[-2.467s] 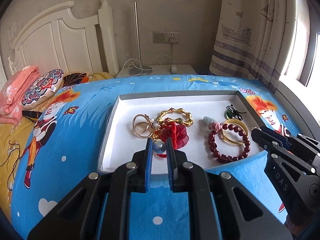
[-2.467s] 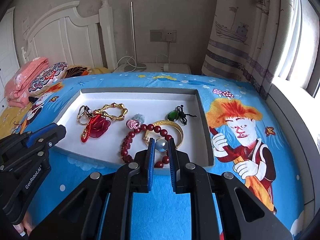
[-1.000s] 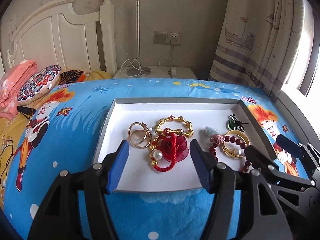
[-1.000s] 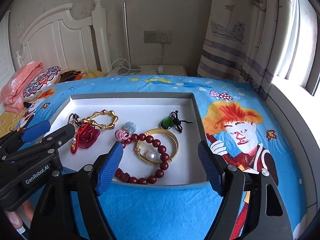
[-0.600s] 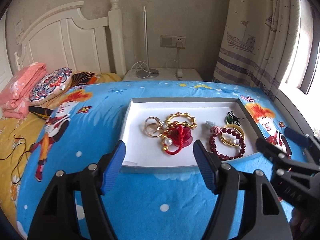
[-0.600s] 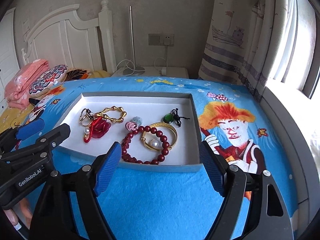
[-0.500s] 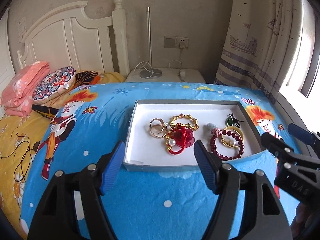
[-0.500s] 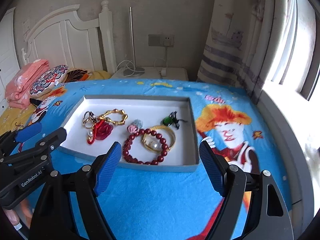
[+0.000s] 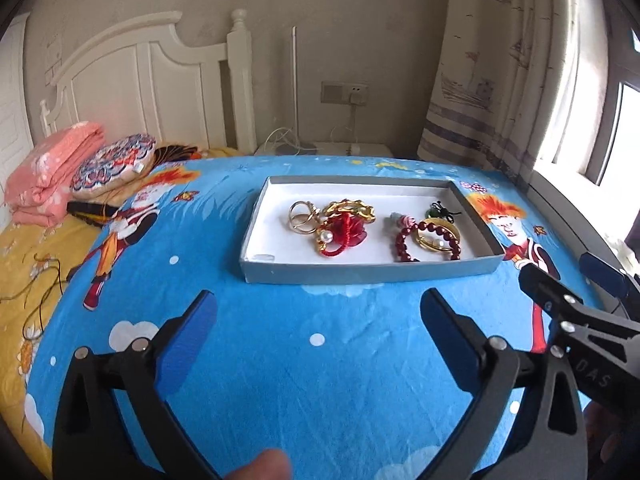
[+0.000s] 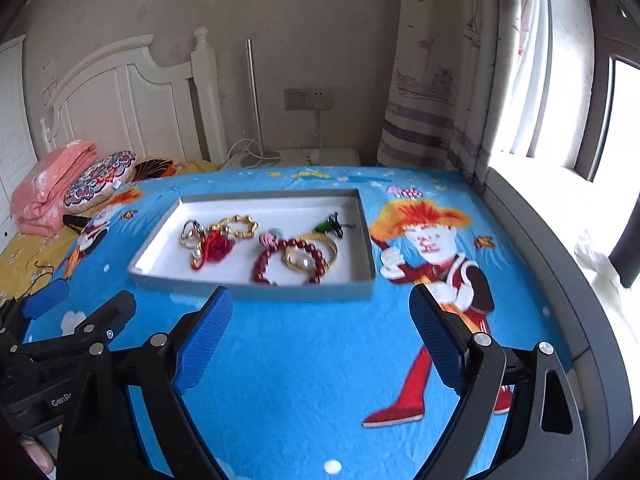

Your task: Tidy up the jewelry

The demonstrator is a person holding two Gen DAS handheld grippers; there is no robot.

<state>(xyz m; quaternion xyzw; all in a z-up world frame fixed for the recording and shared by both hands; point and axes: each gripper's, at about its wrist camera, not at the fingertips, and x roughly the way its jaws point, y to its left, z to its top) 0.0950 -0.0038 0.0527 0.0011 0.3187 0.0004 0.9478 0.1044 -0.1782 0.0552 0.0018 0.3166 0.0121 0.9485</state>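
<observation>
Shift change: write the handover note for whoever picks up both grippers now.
Left gripper: open, empty, jaws just opened.
Right gripper: the same.
Both hang over the blue bedspread, short of the tray.
In the tray: gold rings, red flower piece, red bead bracelet, gold bangle, green pendant.
Nothing seen outside the tray; what is left is unclear.

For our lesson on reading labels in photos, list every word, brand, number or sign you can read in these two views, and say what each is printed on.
"GenR", cut off by the other gripper's arm: on the left gripper in the right wrist view.
"DAS", upside down: on the right gripper in the left wrist view.
Wall socket: no readable markings.
Tray and bed cover: no lettering.
</observation>
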